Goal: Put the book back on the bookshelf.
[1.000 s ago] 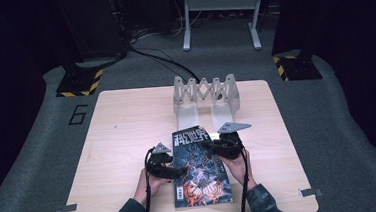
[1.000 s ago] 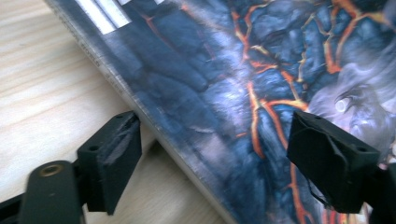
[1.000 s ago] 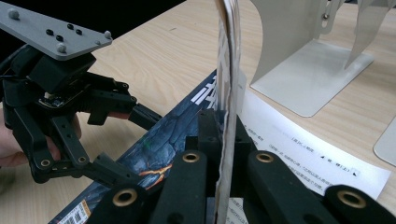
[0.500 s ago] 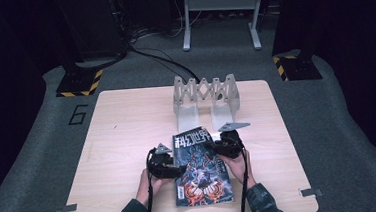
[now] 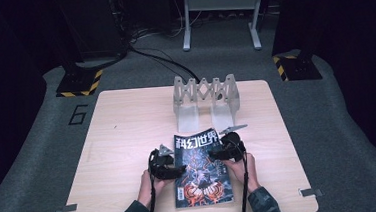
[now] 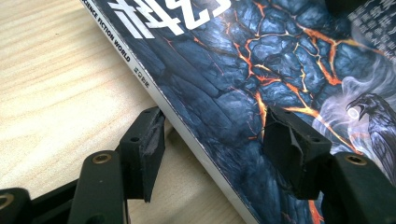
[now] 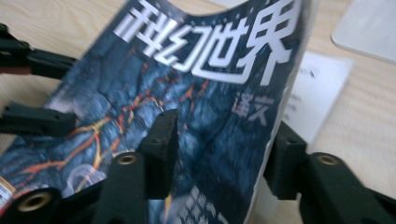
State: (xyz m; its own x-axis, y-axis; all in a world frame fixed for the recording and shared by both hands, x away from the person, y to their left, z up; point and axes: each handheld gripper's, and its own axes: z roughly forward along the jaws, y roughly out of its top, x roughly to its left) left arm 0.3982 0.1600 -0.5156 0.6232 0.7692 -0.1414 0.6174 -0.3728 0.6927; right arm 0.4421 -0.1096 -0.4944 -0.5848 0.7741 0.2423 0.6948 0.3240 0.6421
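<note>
The magazine (image 5: 201,172) is laid lengthwise toward the person, flanked by both tongs. Its spine is straddled by the left tongs (image 6: 212,140), half-wide and closing without pressing; its lifted cover edge is straddled by the right tongs (image 7: 224,149), just opened.

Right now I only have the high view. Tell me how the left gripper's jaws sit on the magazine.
Observer: The left gripper has its jaws astride the magazine at its spine, one over the table, one over the cover; they have just been closing and stand apart.
Operator: Now report the right one.
Observer: The right gripper has just been opening; the cover's lifted edge stands between its jaws, with a white page showing beneath.
</note>
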